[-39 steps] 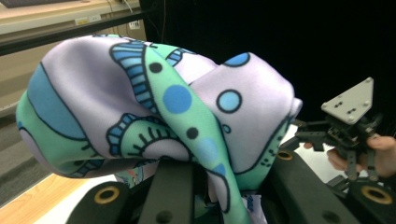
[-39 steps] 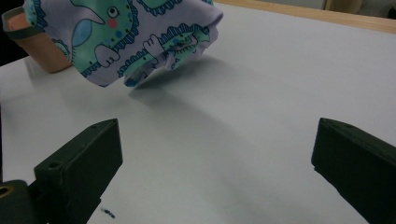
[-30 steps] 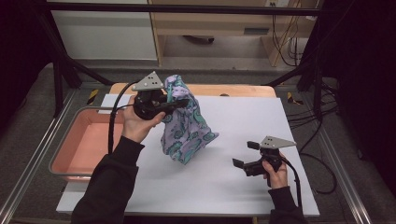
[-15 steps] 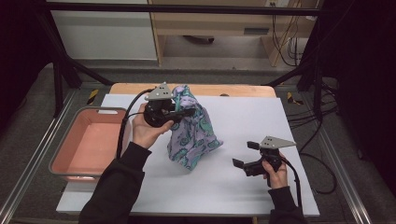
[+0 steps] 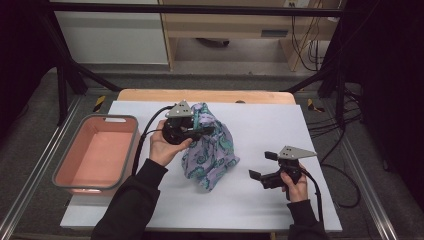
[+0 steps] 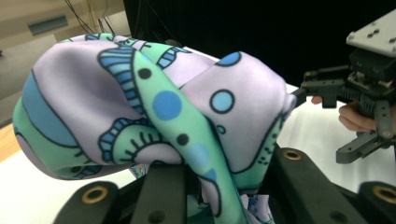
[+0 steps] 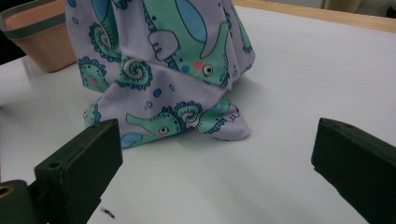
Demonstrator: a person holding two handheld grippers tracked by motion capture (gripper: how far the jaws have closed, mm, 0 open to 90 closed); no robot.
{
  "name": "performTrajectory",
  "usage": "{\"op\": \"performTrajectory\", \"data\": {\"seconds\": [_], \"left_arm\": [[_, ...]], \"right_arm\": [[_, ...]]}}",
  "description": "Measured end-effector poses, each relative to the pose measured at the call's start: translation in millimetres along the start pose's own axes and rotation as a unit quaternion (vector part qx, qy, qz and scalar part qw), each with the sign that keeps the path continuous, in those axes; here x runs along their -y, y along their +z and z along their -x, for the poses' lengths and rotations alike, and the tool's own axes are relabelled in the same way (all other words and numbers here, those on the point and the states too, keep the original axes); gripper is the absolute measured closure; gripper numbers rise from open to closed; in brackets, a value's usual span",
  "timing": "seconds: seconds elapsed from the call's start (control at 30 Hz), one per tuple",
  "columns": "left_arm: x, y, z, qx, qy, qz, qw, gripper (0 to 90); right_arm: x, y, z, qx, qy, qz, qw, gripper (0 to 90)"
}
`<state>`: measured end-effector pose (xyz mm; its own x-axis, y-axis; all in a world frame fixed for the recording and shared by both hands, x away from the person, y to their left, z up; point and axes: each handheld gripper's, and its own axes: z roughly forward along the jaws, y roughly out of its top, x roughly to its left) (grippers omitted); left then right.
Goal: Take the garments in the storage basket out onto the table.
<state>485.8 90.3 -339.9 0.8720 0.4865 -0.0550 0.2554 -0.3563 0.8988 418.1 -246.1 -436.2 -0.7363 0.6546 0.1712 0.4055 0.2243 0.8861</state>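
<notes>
A single salmon-pink basket [image 5: 95, 156] with a grey rim stands at the left edge of the white table [image 5: 260, 210], its far corner also visible in the right gripper view; no writing can be read on it or anywhere else in the scene. Just right of the basket, with a strip of bare white surface between them, the left gripper [image 5: 202, 131] holds one patterned cloth [image 5: 210, 150] by its upper part. The cloth, lilac with green and blue seahorses and dots, hangs from the jaws while its lower folds rest on the table about midway across. In the left gripper view the fabric [image 6: 154, 107] is bunched over and between the two black jaws, which have just been easing apart yet are pressing on the bundle. To the right of the cloth lies a broad patch of open white surface, and beyond it the right gripper [image 5: 263, 165] sits low over the table in the person's hand, well apart from the fabric. Its two jaws stand wide open with nothing between them; the right gripper view looks across clear tabletop to the cloth's bottom hem [image 7: 187, 126]. A wooden edge [image 5: 205, 95] borders the far side of the table, with cables trailing beyond the right-hand edge.
</notes>
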Motion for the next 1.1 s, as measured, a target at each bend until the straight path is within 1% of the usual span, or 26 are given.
{"op": "performTrajectory", "data": {"seconds": [0.1, 0.27, 0.33, 0.43, 0.5, 0.6, 0.7, 0.77, 0.83, 0.9, 0.97, 1.03, 1.1], "left_arm": [[6.2, 6.2, -0.1, 0.002, -0.002, -0.007, 1.0, 70.7], [16.0, 14.2, -0.2, 0.003, -0.006, -0.008, 0.9999, 68.9], [19.5, 17.5, -0.6, 0.004, -0.009, -0.011, 0.9999, 67.4], [24.4, 22.4, -1.4, 0.004, -0.016, -0.022, 0.9996, 64.9], [26.3, 24.1, -1.5, 0.004, -0.017, -0.023, 0.9996, 62.8], [33.6, 29.6, -3.4, 0.003, -0.023, -0.033, 0.9992, 58.7], [38.3, 31.3, -5.4, -0.005, -0.026, -0.037, 0.999, 50.6], [39.9, 31.1, -7.2, -0.011, -0.028, -0.046, 0.9985, 44.0], [41.7, 29.8, -8.5, -0.014, -0.035, -0.043, 0.9984, 37.8], [43.0, 27.7, -9.7, -0.012, -0.044, -0.041, 0.9981, 33.3], [44.1, 26.1, -11.0, -0.012, -0.05, -0.04, 0.9979, 25.2], [45.1, 23.8, -11.5, -0.018, -0.053, -0.043, 0.9975, 17.9], [46.2, 20.6, -12.5, -0.023, -0.058, -0.044, 0.9971, 12.4]], "right_arm": [[0.0, -0.1, 0.0, 0.0, 0.0, 0.0, 1.0, 2.4], [0.0, 0.1, -0.1, 0.0, 0.0, 0.0, 1.0, 2.5], [0.0, 0.1, -0.2, 0.0, 0.0, 0.0, 1.0, 2.4], [0.0, 0.1, -0.2, 0.0, 0.0, 0.0, 1.0, 2.5], [0.1, 0.1, -0.2, 0.0, 0.0, -0.001, 1.0, 2.5], [0.0, 0.0, -0.4, -0.001, 0.0, 0.0, 1.0, 2.4], [0.0, 0.0, -0.3, 0.0, 0.0, 0.0, 1.0, 2.5], [0.0, 0.3, -0.5, -0.001, 0.0, -0.001, 1.0, 2.5], [0.2, 0.7, -0.4, 0.0, 0.0, -0.001, 1.0, 2.5], [0.1, 0.8, -0.5, 0.0, -0.002, -0.001, 1.0, 2.4], [0.2, 0.9, -0.5, 0.001, 0.0, -0.001, 1.0, 2.5], [0.2, 0.8, -0.6, 0.0, -0.001, -0.002, 1.0, 2.5], [0.0, 0.7, -0.6, 0.0, 0.0, 0.0, 1.0, 2.5]]}}
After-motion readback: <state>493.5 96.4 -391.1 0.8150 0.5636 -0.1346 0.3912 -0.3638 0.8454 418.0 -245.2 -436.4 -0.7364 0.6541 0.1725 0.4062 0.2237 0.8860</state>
